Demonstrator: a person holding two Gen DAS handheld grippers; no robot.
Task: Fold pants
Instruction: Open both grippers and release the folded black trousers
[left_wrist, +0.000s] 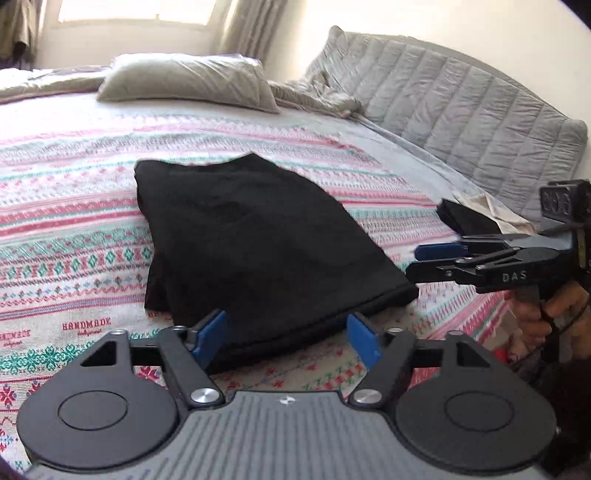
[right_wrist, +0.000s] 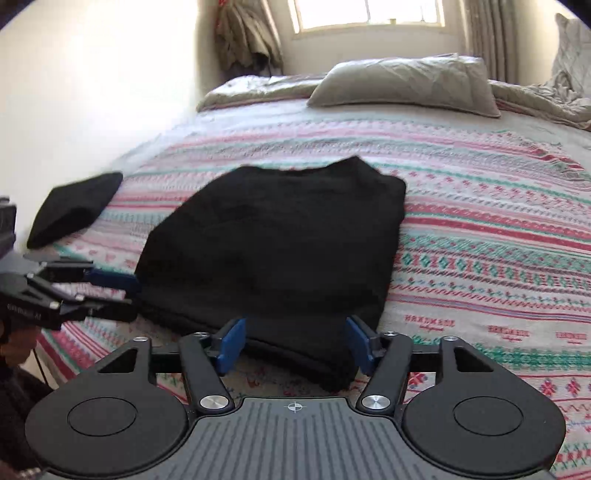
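Black pants (left_wrist: 255, 240): folded, mid-bedspread (left_wrist: 74, 192). Left gripper (left_wrist: 286, 338), right gripper (right_wrist: 295, 343): both open, empty, at the near edge. Bare bedspread from 9 through 3 o'clock; pillow (left_wrist: 188, 81) at 12.

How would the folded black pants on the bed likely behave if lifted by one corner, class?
The pants would probably droop and unfold: they are soft cloth, with layers stacked loose and uneven at the near edge. They look light for their bulk, being only thin layers. Pushed, they would likely bunch rather than slide, since the woven blanket looks grippy.
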